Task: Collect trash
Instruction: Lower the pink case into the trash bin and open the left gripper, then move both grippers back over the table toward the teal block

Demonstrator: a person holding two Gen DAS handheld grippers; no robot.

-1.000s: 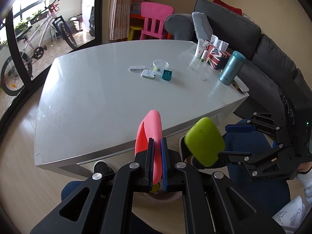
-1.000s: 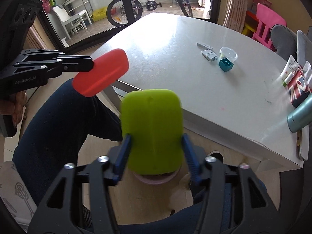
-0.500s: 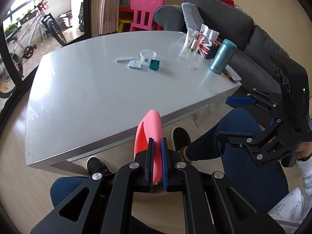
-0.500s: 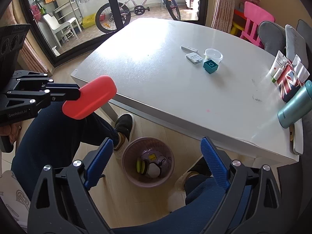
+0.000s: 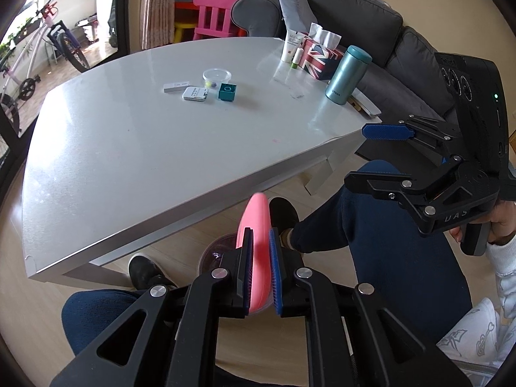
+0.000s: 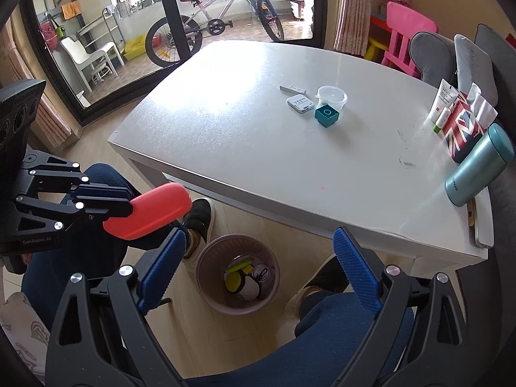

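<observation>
Having let go of its flat green oval piece (image 6: pixel 238 273), the right gripper (image 6: pixel 258 267) stood wide above the round mauve plastic wastebasket (image 6: pixel 206 258) where that piece lay. Beside it, the left gripper (image 5: pixel 260 274) clamped a flat pink oval piece (image 5: pixel 256 242), probably next.

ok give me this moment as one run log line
left gripper: shut on flat pink oval piece | right gripper: open, holding nothing | round mauve plastic waste basket: on floor, green piece inside
</observation>
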